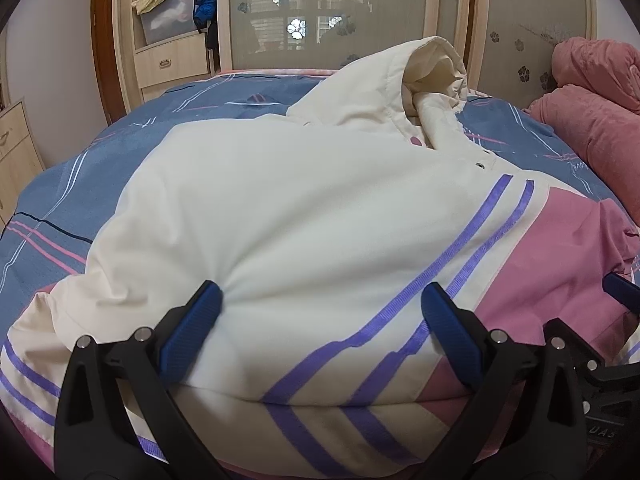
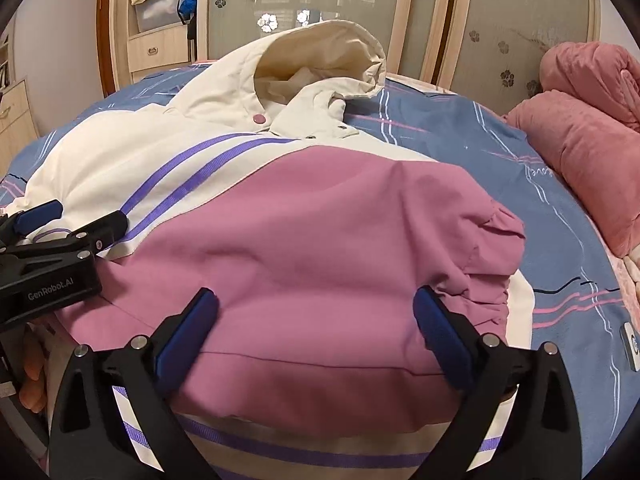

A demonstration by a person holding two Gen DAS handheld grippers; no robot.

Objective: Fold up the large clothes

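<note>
A large hooded jacket (image 1: 288,208), cream and pink with purple stripes, lies on the bed with its lower part folded up over itself. Its hood (image 1: 420,76) stands up at the far end. In the right wrist view the jacket (image 2: 320,240) shows its pink panel nearest. My left gripper (image 1: 320,304) is open, its blue pads resting on the cream fold at the near edge. My right gripper (image 2: 316,308) is open, its pads on the pink fold. The left gripper also shows in the right wrist view (image 2: 80,216) at the left, beside the right one.
The bed sheet (image 1: 120,152) is blue with pink and white lines. A rolled pink blanket (image 2: 580,132) lies at the right. A wardrobe with glass doors (image 1: 340,8) and shelves of clothes (image 1: 176,4) stands behind the bed. A wooden cabinet (image 1: 16,148) is at the left.
</note>
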